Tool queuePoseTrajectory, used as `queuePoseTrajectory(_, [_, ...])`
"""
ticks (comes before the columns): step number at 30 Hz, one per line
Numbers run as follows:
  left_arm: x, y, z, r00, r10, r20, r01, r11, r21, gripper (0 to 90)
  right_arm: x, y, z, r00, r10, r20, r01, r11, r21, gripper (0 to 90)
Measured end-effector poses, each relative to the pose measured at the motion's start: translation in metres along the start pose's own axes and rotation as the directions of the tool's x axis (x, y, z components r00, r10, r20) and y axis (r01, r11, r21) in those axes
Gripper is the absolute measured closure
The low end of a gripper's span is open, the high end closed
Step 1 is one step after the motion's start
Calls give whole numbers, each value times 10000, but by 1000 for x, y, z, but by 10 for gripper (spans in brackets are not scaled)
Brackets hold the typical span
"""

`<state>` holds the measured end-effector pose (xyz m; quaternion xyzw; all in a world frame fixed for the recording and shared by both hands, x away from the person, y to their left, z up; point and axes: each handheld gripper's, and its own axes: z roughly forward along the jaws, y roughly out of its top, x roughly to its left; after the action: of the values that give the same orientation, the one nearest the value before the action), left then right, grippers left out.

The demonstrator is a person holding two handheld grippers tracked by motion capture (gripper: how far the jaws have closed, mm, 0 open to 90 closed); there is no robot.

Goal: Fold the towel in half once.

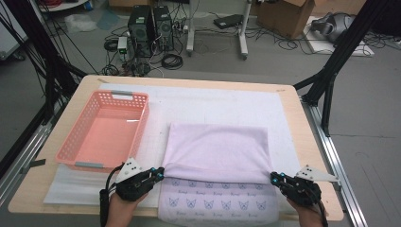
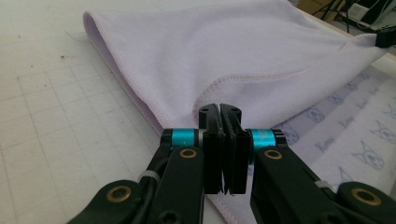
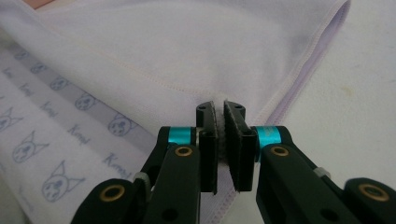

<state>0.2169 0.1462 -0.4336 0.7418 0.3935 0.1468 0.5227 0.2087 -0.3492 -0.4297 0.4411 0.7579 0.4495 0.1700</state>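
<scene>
A lilac towel [image 1: 217, 151] lies on the white mat, its far part folded over toward me; the near strip [image 1: 217, 203] shows printed cat faces. My left gripper [image 1: 161, 173] is shut on the folded layer's left corner. My right gripper [image 1: 273, 177] is shut on its right corner. In the left gripper view the jaws of the left gripper [image 2: 219, 109] pinch the hemmed towel [image 2: 224, 51] edge. In the right gripper view the right gripper [image 3: 220, 108] clamps the towel [image 3: 187, 51] hem, with the printed strip [image 3: 56, 135] to the left.
A pink plastic basket [image 1: 142, 120] stands empty at the left of the table. The white gridded mat [image 1: 213, 101] covers the wooden tabletop [image 1: 307, 142]. Beyond the table are computer towers [image 1: 151, 28], cables and a cardboard box on the floor.
</scene>
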Motion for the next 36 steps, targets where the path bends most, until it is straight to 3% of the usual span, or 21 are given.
queuePoseTrajectory(25, [-11, -12, -18, 9995, -148, 281, 145, 9998, 100, 872, 12, -12, -17, 9997, -39, -242, 38, 10000, -10, 840])
queuePoseTrajectory(36, [-22, -22, -27, 9987, 66, 496, -95, 9983, 580, 872, 24, -26, -32, 9995, 2, -329, 16, 9985, 546, 844])
